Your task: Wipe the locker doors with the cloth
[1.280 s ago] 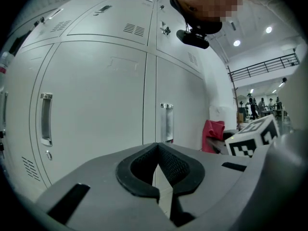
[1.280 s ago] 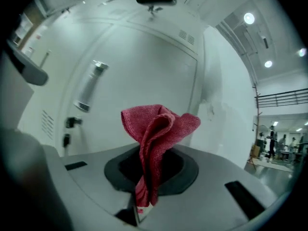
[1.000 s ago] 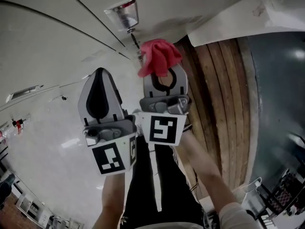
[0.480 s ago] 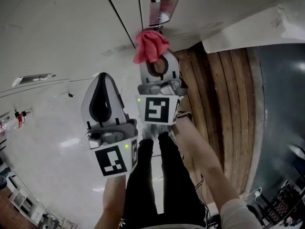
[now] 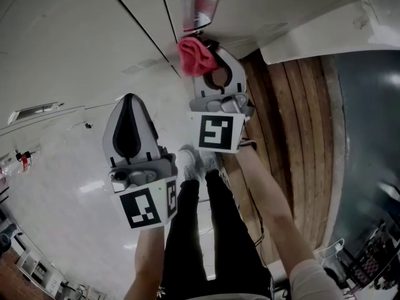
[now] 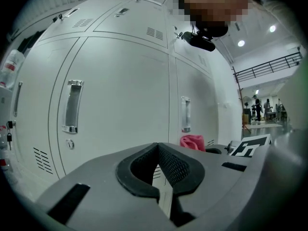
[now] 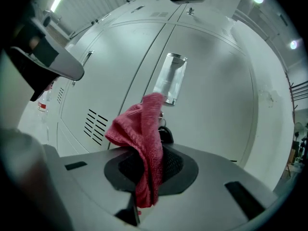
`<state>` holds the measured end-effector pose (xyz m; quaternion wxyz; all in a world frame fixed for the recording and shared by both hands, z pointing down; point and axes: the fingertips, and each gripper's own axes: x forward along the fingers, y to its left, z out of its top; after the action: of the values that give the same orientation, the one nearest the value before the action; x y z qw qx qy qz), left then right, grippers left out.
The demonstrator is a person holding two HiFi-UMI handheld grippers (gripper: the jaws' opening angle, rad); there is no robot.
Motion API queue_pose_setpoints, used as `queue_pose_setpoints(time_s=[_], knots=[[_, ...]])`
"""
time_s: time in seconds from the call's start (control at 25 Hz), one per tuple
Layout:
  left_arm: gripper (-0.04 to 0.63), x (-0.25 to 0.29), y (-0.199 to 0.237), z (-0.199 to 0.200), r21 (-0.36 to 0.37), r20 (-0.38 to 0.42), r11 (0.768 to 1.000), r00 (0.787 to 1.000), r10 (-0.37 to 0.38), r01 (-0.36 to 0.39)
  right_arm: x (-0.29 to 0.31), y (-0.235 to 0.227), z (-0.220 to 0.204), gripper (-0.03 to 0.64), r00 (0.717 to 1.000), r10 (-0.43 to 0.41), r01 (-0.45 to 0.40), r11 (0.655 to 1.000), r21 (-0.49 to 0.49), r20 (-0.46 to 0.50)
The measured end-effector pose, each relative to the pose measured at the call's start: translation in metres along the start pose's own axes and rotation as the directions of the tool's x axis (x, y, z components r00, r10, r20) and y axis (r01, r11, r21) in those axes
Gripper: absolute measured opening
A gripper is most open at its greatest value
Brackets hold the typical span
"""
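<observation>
Just beyond cloth [image 7: 143, 146], door handle [image 7: 171, 79], vent slots [image 7: 96, 126]

Even, moderately bright lighting is recorded. Ceiling lamps [image 6: 241, 43] glare right of the locker doors [image 6: 120, 105]. Fisheye curvature and dark corners are noted.

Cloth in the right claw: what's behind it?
The locker door, its chrome handle showing above the cloth. A dark key peeks out beside it; whatever it sits in is covered.

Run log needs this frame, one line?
right gripper: shut on red cloth | left gripper: shut, empty | cloth by door handle, contact unclear
</observation>
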<state>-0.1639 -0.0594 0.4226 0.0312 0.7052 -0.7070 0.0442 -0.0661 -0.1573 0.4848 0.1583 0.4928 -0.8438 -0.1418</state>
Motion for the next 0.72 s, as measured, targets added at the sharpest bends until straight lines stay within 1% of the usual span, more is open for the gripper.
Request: queue_pose_setpoints(time_s=[0.12,0.24,0.44,0.6,0.72], knots=[[0.017,0.005,-0.011,-0.005,0.004,-0.012,1.0,1.0,-0.019,0.019,0.0,-0.013,-0.008,0.04,1.0,-0.004,0.004,1.0,-0.023,-0.002],[0.017,0.011,-0.021,-0.008,0.01,-0.018,0.999,0.999,-0.037,0.037,-0.001,-0.031,-0.017,0.04,1.0,-0.031,0.031,0.999,-0.027,-0.003],[0.017,0.025,-0.037,-0.009,0.017,-0.014,0.998,0.998,-0.058,0.058,-0.004,-0.081,-0.043,0.04,0.99,-0.134,0.135,0.991,0.015,-0.037],[0.017,0.037,-0.053,-0.011,0.018,-0.01,0.997,0.997,-0.078,0.078,-0.007,-0.131,-0.071,0.04,0.969,-0.231,0.236,0.971,0.046,-0.09],[0.017,0.045,-0.067,-0.014,0.018,-0.017,0.995,0.995,-0.098,0.098,-0.008,-0.156,-0.083,0.04,0.956,-0.273,0.278,0.96,0.032,-0.107]])
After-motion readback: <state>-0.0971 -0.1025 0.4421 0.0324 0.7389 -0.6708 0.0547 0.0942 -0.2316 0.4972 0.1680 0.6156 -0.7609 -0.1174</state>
